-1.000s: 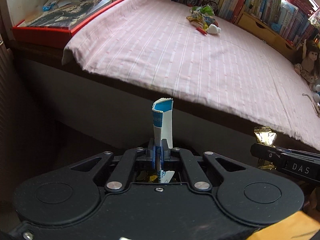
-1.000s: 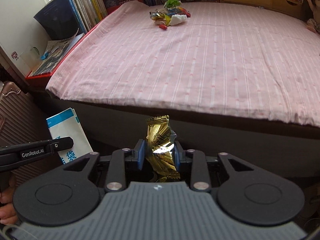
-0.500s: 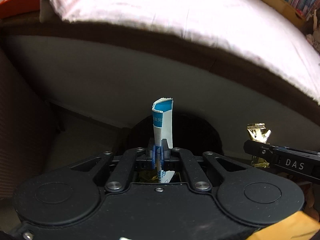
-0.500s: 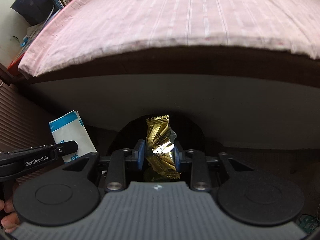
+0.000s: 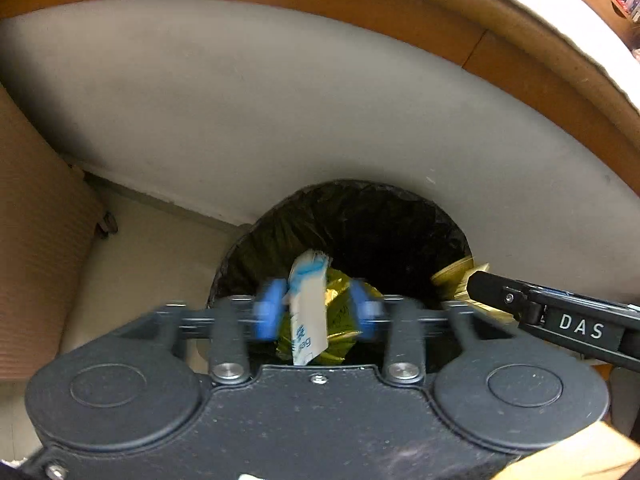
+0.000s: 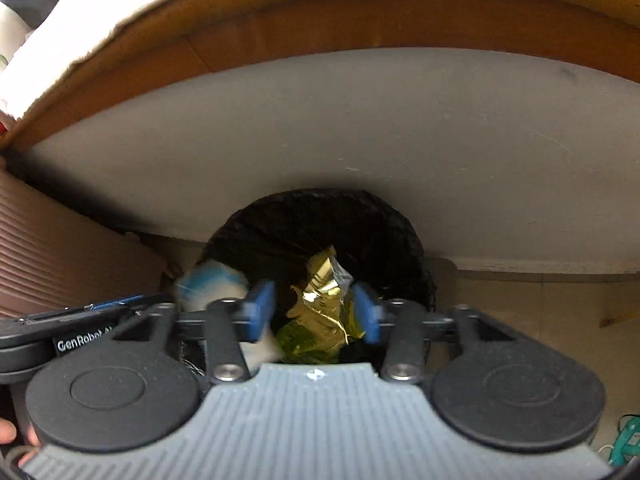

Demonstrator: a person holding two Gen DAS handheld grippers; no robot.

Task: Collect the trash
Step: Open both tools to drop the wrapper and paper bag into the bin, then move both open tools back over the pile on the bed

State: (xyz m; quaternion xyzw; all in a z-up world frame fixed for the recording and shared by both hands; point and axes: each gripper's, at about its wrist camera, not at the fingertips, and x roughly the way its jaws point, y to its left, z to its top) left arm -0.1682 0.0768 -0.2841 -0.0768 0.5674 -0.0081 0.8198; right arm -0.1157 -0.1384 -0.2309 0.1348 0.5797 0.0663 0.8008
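1. Left claw (image 5: 318, 310) spread wide over the bin, blue pads (image 5: 272, 308) blurred; white-and-blue paper packet (image 5: 308, 312) loose between them, tilted, touching neither pad clearly.
2. Right claw (image 6: 318, 310) likewise apart, pads (image 6: 260, 310) clear of the gold foil wrapper (image 6: 326, 296), which sits crumpled in the gap above the bin mouth.
3. Hard to say whether packet and wrapper are in mid-air or resting on the rubbish below; smear hides the contact.
4. Beneath both claws: round bin with black liner (image 5: 360, 216), holding yellow-green and gold scraps (image 6: 304, 340), partly masked by the claw bodies.
5. In the right wrist view, packet only a pale blue blur (image 6: 212, 284) at the bin's left rim, behind the other gripper's arm.
6. In the left wrist view, wrapper cut off by the right gripper's black arm marked "DAS" (image 5: 576, 326).
7. Beyond the bin: grey bed base (image 5: 280, 100), brown rail above, bedsheet edge (image 6: 80, 32) overexposed.
8. Ribbed brown suitcase (image 6: 60, 248) at left, cropped; fingertips (image 6: 8, 436) barely visible at the lower-left corner.
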